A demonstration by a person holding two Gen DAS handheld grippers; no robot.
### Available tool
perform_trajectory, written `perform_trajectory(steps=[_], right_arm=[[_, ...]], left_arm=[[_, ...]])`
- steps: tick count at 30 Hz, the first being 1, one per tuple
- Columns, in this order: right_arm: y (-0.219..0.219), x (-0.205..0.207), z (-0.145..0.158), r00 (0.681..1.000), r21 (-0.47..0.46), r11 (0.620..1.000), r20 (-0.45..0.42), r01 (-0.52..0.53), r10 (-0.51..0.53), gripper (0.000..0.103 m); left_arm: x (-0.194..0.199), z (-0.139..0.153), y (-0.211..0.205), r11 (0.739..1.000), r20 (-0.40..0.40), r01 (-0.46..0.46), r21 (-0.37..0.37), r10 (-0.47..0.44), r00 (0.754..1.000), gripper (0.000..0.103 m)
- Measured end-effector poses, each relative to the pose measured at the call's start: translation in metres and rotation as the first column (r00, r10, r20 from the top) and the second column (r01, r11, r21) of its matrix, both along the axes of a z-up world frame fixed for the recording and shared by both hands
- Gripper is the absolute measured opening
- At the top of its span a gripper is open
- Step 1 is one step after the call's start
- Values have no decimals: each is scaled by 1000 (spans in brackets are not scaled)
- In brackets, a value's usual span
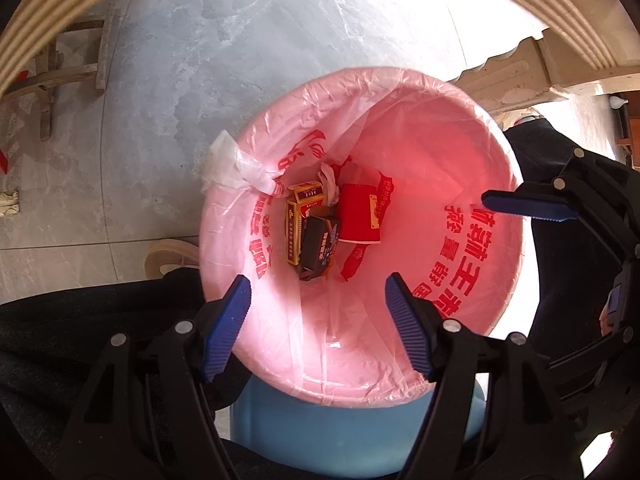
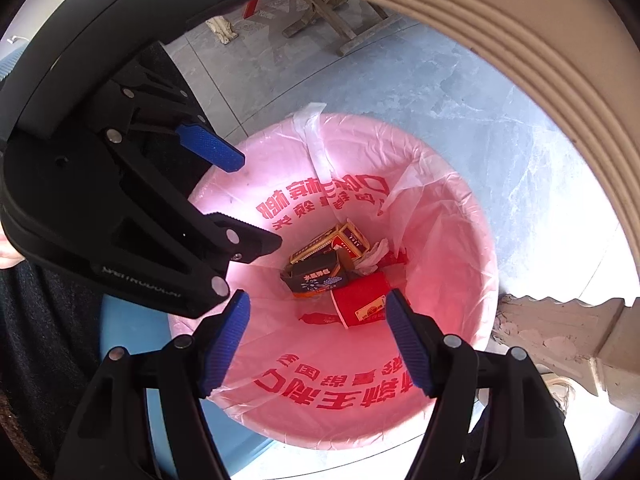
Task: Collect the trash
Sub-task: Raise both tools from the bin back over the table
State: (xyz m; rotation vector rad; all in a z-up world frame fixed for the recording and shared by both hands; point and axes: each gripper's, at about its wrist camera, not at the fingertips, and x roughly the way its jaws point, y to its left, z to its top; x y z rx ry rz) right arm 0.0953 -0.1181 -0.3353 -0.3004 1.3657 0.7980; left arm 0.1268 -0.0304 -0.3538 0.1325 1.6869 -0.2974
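Both grippers, left gripper point(image 1: 318, 326) and right gripper point(image 2: 318, 338), hover wide open and empty over the bin point(image 1: 256, 424). Down in its pink liner point(image 1: 440, 152) lie a red cup point(image 1: 360, 216), two cartons point(image 1: 308, 232) and crumpled paper point(image 1: 330, 184). Judging by this, collecting looks mostly done; any remaining trash is out of view.

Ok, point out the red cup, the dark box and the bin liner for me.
red cup point(image 1: 358, 212), left wrist view, on its side wall.
dark box point(image 2: 316, 276), right wrist view, on its printed face.
bin liner point(image 1: 452, 152), left wrist view, on its bare inner wall.
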Motion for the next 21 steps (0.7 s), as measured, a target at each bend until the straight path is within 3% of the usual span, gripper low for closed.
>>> perform_trajectory(steps=[5,7,9,12,15,19,21], right_arm=[[-14,-6,48,990,42,993,75,113,-116,69],[-23,-11,73,978,65,983,106,174,-180,79],[-32,-15,99,959,103,966,137,236,-249,81],[-53,-17,141,917,187,924,164,333,-364,82],[-72,-7,183,864,225,885,217,408,-454,84],[-79,13,249,797,214,887,391,408,-461,88],[-80,24,281,765,227,890,455,394,-455,92]], left_arm=[[-10,48,10,999,107,36,40,-40,993,68],[-15,78,17,997,168,61,49,-69,983,68],[-15,113,27,995,235,81,59,-93,967,69],[-11,171,36,989,374,110,100,-140,917,78],[2,227,42,981,473,143,129,-188,861,80],[23,290,43,967,553,204,152,-254,794,85],[32,314,37,944,579,255,209,-329,746,85]])
